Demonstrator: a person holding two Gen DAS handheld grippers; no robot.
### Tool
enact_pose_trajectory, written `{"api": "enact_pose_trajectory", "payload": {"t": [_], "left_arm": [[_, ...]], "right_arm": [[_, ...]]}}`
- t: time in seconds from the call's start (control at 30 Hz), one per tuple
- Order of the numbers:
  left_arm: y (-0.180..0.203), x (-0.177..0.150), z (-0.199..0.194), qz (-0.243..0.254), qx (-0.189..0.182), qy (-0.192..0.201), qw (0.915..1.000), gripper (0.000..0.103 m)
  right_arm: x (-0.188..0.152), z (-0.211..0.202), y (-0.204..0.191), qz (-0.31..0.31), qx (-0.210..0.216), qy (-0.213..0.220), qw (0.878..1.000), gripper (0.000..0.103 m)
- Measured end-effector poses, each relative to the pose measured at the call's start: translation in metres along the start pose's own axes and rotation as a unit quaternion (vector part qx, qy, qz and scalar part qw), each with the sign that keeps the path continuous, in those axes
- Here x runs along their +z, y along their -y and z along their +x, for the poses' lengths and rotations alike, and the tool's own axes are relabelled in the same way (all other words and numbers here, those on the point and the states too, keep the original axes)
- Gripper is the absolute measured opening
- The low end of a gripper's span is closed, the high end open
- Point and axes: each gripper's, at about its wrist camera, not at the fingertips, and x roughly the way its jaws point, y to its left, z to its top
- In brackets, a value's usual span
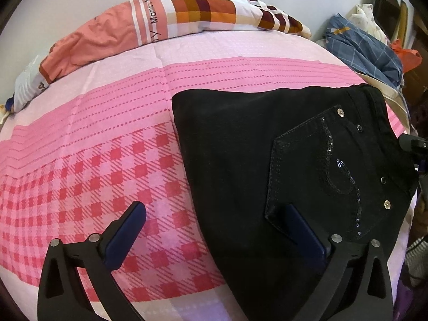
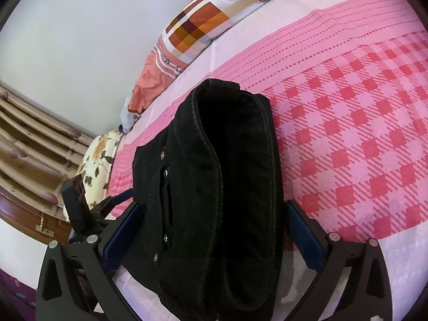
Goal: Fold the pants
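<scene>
pants [image 1: 240,160]: 1 black pair, folded, on the bed [image 1: 107,133] near its front edge | left claw [image 1: 214,230]: wide, holding nothing, one finger over the back pocket [image 1: 315,171] | right claw [image 2: 214,230]: wide, straddling the folded bundle | pillows [image 1: 165,18]: 1 checked, at far edge
</scene>
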Motion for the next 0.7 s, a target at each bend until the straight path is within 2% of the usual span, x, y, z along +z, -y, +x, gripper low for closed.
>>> {"api": "enact_pose_trajectory", "payload": {"t": [0.13, 0.2, 0.57, 0.7], "left_arm": [[-0.004, -0.002, 0.001, -0.006, -0.012, 0.002, 0.9999, 0.103], [-0.004, -0.003, 0.001, -0.009, -0.015, 0.002, 0.9998, 0.103], [-0.002, 0.003, 0.008, -0.015, -0.017, -0.021, 0.9995, 0.103], [0.002, 0.003, 0.006, 0.004, -0.006, -0.012, 0.9999, 0.103]], "right_arm": [[0.003, 0.005, -0.008, 0.001, -0.028, -0.018, 0.999, 0.103], [0.004, 0.009, -0.013, -0.024, -0.037, -0.033, 0.998, 0.103], [0.018, 0.012, -0.007, -0.063, 0.011, -0.087, 0.994, 0.103], [0.024, 0.019, -0.012, -0.069, 0.013, -0.103, 0.992, 0.103]]}}
